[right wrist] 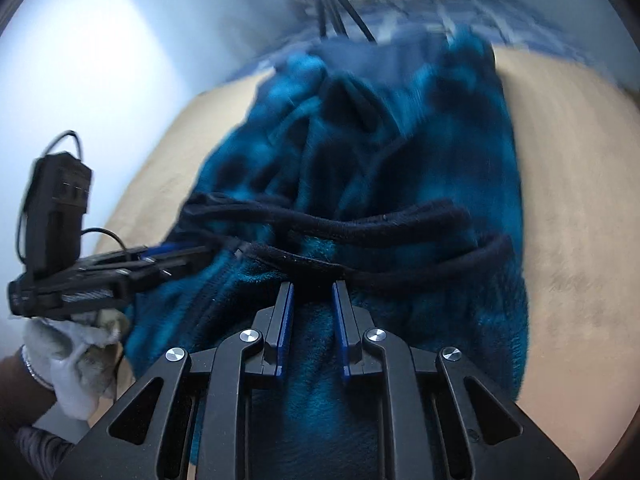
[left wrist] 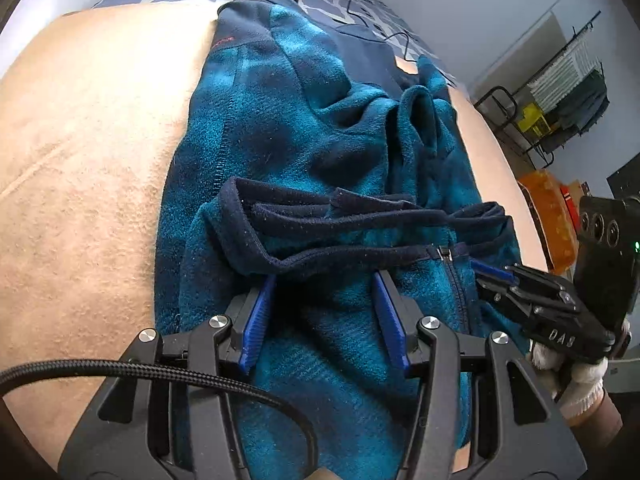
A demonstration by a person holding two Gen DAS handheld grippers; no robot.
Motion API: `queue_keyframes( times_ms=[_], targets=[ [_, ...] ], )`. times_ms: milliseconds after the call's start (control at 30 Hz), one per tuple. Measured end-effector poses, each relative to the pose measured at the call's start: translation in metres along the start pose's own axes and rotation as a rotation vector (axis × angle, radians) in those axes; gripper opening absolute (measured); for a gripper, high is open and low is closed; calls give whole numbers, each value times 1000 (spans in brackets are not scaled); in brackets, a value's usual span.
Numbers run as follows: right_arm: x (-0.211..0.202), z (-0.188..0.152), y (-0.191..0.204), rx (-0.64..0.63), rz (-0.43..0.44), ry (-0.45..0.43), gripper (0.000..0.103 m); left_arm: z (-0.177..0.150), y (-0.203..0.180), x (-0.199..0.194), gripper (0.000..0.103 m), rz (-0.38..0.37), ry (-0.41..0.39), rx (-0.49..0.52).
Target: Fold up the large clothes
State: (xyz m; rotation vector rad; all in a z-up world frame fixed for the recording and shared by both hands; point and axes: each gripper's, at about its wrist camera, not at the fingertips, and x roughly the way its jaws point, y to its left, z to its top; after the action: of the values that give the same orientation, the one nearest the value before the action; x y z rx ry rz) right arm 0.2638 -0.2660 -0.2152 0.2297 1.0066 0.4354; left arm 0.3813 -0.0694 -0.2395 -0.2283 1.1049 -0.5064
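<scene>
The teal fleece jacket (left wrist: pixel 304 152) lies bunched along the tan blanket (left wrist: pixel 88 168) that covers the bed, its navy collar (left wrist: pixel 320 220) folded across the near end. The left gripper (left wrist: pixel 325 280) sits low over that end with its blue-padded fingers (left wrist: pixel 256 320) spread apart and nothing between them, tips just under the collar's edge. Further right, the right gripper (right wrist: pixel 312 286) is also parted over the fleece (its view is blurred, so I can't make out whether the tips touch cloth), held by a white-gloved hand (left wrist: pixel 576 384) beside the zipper (left wrist: pixel 446 256).
</scene>
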Motion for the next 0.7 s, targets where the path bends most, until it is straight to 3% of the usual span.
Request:
queue_keyframes(
  times_ms=[133,167,200,267,433,500,600,633,700],
  targets=[
    [-33,-5,2,6,58,-40,20,-7,20,-39,52,-90,-71,-42],
    [-50,-12,-1,10,65,-71,24,-8,28,-47,52,-81,-92,-39],
    [-59,-16,-5,15,59,-91,29,-10,31,-52,52,-74,-101,-32],
    [-84,-35,-23,51,11,-148,52,-15,44,-54,52,-59,-77,-8],
    [-90,-70,-63,202,36,-112,52,-33,58,-40,49,-82,9,-30],
    [-84,-76,-64,220,60,-94,52,-38,54,-37,32,-72,9,-27],
    [-77,-75,-53,194,68,-78,28,-43,49,-45,16,-57,-21,-26],
    [-78,-73,-46,165,65,-72,14,-44,49,-52,15,-58,-30,-38],
    [-84,-72,-37,123,24,-76,10,-48,50,-64,12,-38,-54,-63]
  ],
)
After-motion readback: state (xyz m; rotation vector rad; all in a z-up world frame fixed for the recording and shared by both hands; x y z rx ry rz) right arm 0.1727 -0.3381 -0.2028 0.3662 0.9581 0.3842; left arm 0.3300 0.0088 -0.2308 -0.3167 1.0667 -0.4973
